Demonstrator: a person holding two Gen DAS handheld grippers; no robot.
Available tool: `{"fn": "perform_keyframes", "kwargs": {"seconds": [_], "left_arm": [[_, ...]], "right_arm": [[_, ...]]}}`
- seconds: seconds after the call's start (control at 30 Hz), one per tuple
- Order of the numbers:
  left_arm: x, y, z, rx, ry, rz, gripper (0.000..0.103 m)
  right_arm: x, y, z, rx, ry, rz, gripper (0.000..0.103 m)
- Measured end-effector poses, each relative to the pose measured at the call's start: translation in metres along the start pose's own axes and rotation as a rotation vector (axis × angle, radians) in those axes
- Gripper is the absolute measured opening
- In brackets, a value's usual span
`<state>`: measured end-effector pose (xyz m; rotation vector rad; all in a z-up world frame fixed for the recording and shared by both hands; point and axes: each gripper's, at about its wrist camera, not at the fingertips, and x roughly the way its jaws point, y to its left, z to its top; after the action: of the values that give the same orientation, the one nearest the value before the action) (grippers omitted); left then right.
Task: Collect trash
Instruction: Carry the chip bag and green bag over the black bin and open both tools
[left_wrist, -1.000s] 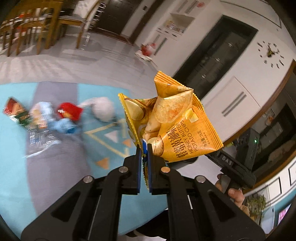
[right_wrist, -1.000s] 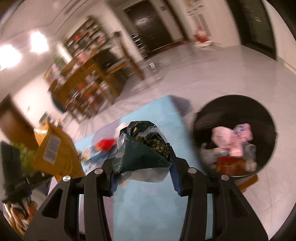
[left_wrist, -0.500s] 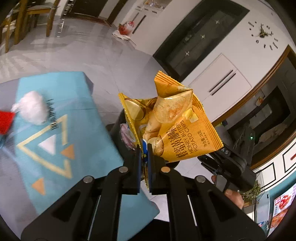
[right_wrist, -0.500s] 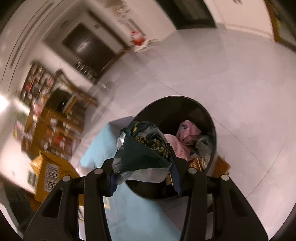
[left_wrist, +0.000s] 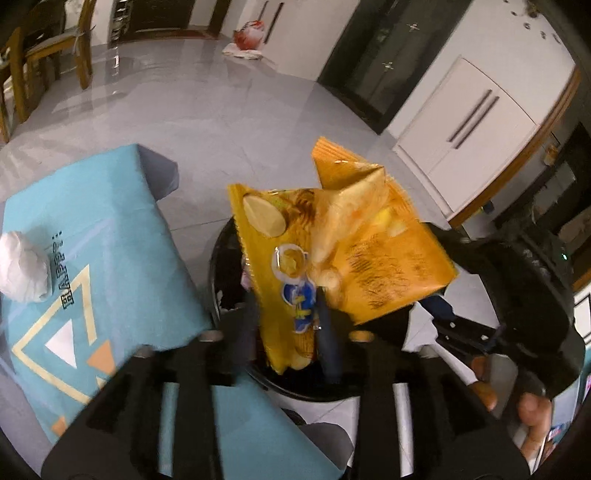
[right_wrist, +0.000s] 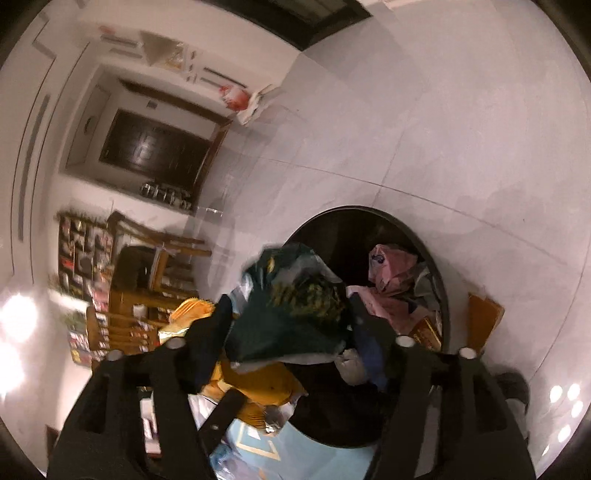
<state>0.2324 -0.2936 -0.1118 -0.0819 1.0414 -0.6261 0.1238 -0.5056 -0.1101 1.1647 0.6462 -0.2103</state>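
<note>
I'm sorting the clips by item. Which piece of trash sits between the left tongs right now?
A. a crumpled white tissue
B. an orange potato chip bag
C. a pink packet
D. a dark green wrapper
B: the orange potato chip bag sits between the left tongs, above the black bin; their jaws have just been opening.

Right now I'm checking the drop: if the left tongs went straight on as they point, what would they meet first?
Probably the orange chip bag between the opening left tongs, then the black trash bin beyond; depth is unclear.
</note>
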Motion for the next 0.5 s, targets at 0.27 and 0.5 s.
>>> {"fn": "perform_keyframes", "kwargs": {"seconds": [0.27,0.5], "left_arm": [[-0.005,0.027,-0.009,-0.062,-0.014,-0.016,0.067],[-0.039,0.053,-0.038,-0.099,-0.059,-0.044,0.087]], "right_arm": [[-0.004,0.002,-0.001,0.004,-0.001,0.013,0.068],[-0.001,0.016,-0.006,-0.062,0.015,0.027,0.068]]}}
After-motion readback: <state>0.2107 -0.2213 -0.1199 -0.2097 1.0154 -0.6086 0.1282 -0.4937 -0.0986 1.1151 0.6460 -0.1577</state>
